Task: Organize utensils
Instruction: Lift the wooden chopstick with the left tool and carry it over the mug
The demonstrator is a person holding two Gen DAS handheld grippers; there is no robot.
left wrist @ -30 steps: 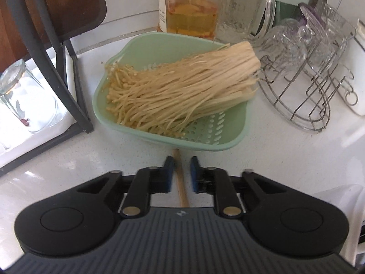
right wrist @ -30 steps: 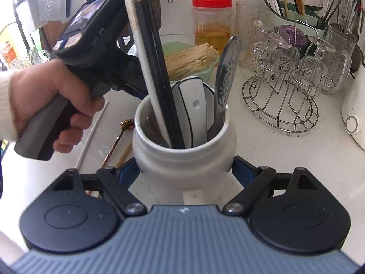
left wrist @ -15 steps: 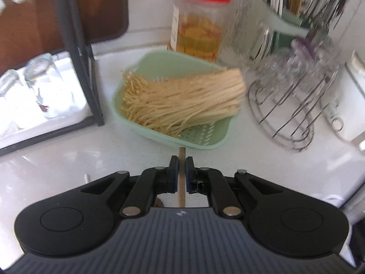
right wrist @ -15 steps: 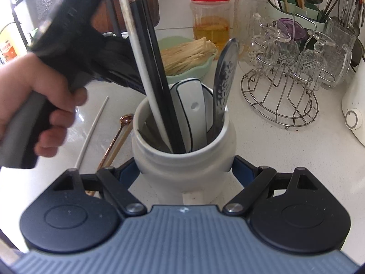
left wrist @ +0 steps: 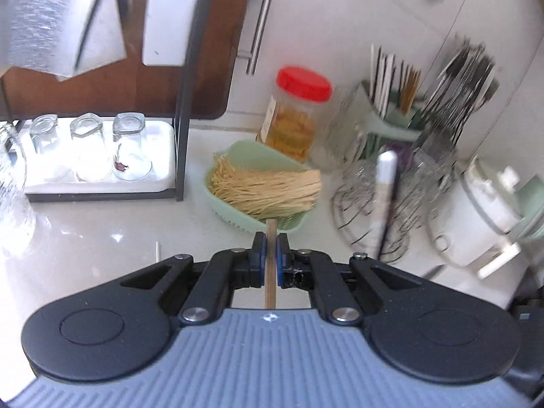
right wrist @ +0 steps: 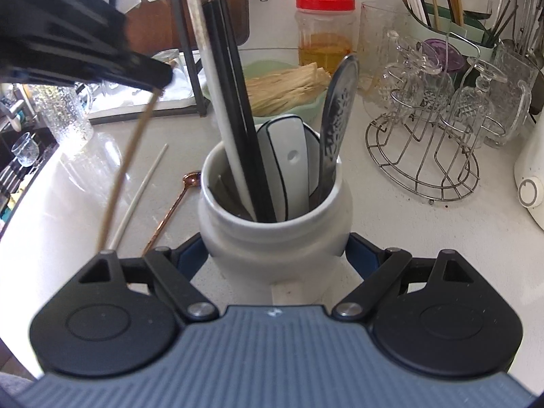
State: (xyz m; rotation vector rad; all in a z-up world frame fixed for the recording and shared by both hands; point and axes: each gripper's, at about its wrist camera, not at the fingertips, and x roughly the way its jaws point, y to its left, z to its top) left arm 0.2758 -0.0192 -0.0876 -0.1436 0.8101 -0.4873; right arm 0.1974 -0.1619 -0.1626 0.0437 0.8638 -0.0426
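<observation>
My left gripper (left wrist: 271,241) is shut on a thin wooden chopstick (left wrist: 271,265), which stands upright between the blue pads. In the right wrist view the left gripper (right wrist: 159,81) hovers at the upper left, and the wooden chopstick (right wrist: 125,166) hangs slanting below it, clear of the counter. My right gripper (right wrist: 275,255) grips a white ceramic jar (right wrist: 272,238), with a pad on each side of it. In the jar stand black chopsticks (right wrist: 234,102), a white chopstick, a white spoon (right wrist: 289,170) and a patterned metal handle (right wrist: 336,119). A white chopstick (right wrist: 142,197) and a copper spoon (right wrist: 173,204) lie left of the jar.
A green colander (left wrist: 238,217) of pale noodle-like strands sits behind the jar, with a red-lidded jar (left wrist: 295,115) beyond it. To the right are a wire rack of glassware (right wrist: 431,142), a utensil caddy (left wrist: 394,108) and a white appliance (right wrist: 530,176). A black rack with upturned glasses (left wrist: 95,149) stands left.
My left gripper closed on the wooden chopstick that lay on the counter and lifted it up and back. The right gripper and the jar have not moved.
</observation>
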